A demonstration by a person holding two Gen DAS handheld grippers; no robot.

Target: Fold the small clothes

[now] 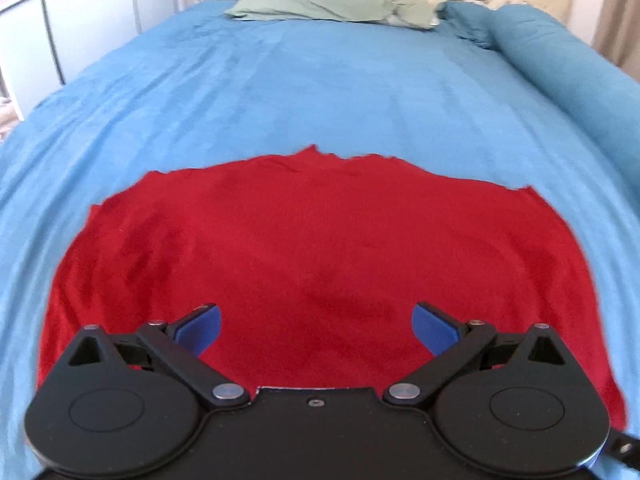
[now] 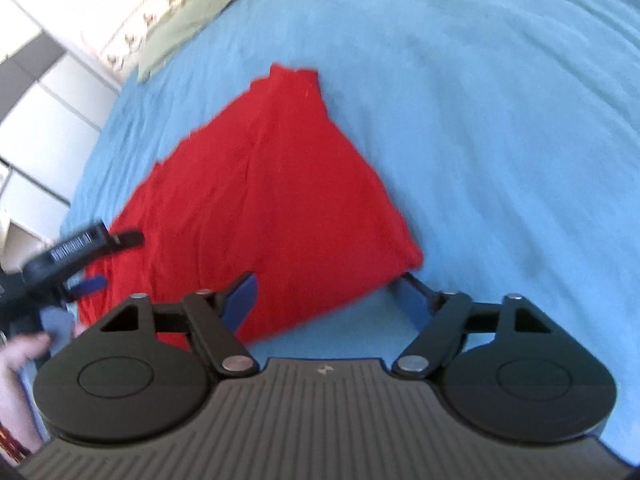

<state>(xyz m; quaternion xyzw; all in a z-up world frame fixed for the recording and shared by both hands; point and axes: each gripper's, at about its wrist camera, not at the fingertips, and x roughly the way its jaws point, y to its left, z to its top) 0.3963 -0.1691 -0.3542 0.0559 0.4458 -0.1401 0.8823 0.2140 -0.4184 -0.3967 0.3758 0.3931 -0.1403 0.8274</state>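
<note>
Over the blue bedspread (image 1: 320, 92), both grippers are pointing steeply down: left gripper (image 1: 316, 320) and right gripper (image 2: 326, 300) are gaping, empty, above the red garment (image 2: 256, 200) lying flat; a green pillow (image 1: 336, 4) is resting beyond.

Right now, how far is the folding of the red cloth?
Done: the red garment lies on the blue bedspread, seemingly folded at least once, with a layered edge. In hand: nothing; the left gripper and right gripper are open above it. Left: probably further folds.
</note>
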